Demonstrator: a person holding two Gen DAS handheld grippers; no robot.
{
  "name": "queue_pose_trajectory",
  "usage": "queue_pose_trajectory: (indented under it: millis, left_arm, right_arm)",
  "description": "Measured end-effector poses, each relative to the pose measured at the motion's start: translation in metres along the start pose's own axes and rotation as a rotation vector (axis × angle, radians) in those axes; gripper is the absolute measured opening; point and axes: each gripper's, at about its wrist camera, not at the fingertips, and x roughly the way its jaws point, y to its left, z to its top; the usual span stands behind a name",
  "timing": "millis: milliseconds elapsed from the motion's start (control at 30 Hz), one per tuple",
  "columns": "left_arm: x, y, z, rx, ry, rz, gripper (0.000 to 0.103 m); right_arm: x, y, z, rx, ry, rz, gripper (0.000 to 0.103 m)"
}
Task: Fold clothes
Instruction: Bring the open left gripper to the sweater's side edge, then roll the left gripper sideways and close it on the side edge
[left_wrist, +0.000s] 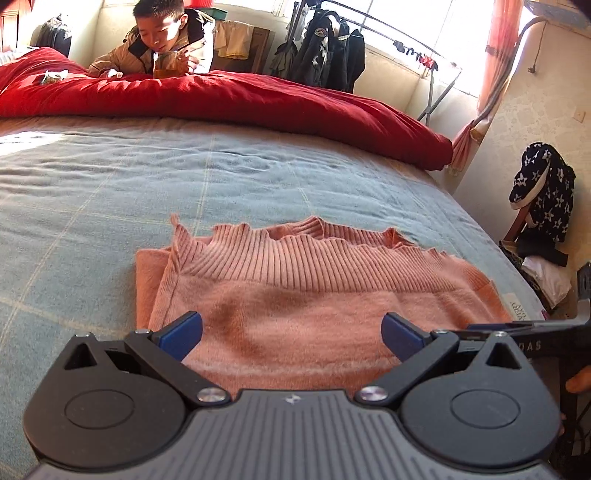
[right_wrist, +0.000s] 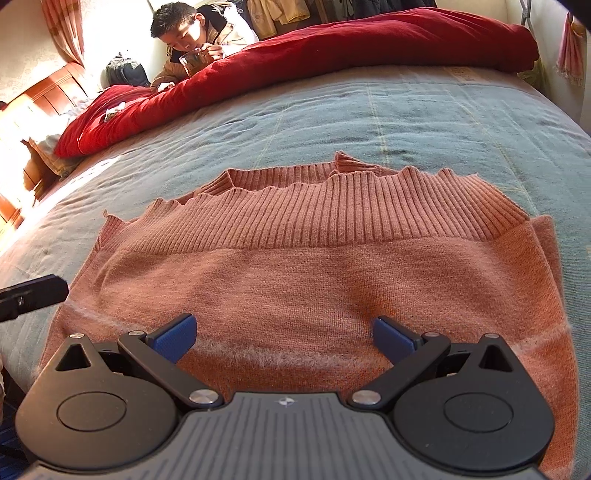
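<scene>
A wide bed (left_wrist: 184, 177) under a grey-blue checked cover, sunlit at its left edge, with a red quilt (left_wrist: 258, 99) heaped along its far side. Beyond the quilt, a person (left_wrist: 166, 40) leaning over it with a glass (left_wrist: 166, 64), a clothes rack (left_wrist: 369, 48) hung with dark jackets before a bright window (left_wrist: 443, 37), and a pink curtain (left_wrist: 491, 74) tied back at the bed's far right corner. Right of the bed, cream textured wall (left_wrist: 546, 110) and a chair draped in star-patterned cloth (left_wrist: 543, 192); left of it, wooden furniture (right_wrist: 44, 99) in strong sun.
</scene>
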Motion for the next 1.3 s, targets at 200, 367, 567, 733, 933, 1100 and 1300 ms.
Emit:
queue_pose_trajectory:
  millis: [200,367,567,733,933,1100,1300]
  left_arm:
    - [0.026,0.024,-0.004,-0.053,0.047,0.024,0.102]
    - [0.012,0.043,-0.010,-0.066,0.049,0.003,0.102]
    - [-0.011,0.053,0.002,-0.014,0.024,0.045,0.102]
    - [-0.003,0.054,0.004,0.052,0.076,0.103,0.102]
    - [0.006,0.064,-0.002,0.013,0.107,0.054,0.102]
    - [0.014,0.079,-0.009,-0.045,0.128,0.035,0.102]
    - [0.019,0.114,-0.018,-0.223,0.135,-0.119,0.102]
  right_arm:
    - [-0.008,-0.003,-0.007,-0.002,0.005,-0.033,0.103]
    - [-0.016,-0.009,-0.011,0.026,-0.011,-0.029,0.103]
    - [-0.020,0.004,-0.013,-0.001,-0.049,0.002,0.103]
    - [-0.023,0.021,-0.014,-0.047,-0.066,0.037,0.103]
    - [-0.027,0.032,-0.013,-0.090,-0.073,0.020,0.103]
    - [-0.026,0.035,-0.012,-0.097,-0.064,0.010,0.103]
    - [-0.017,0.038,-0.013,-0.102,-0.040,0.013,0.103]
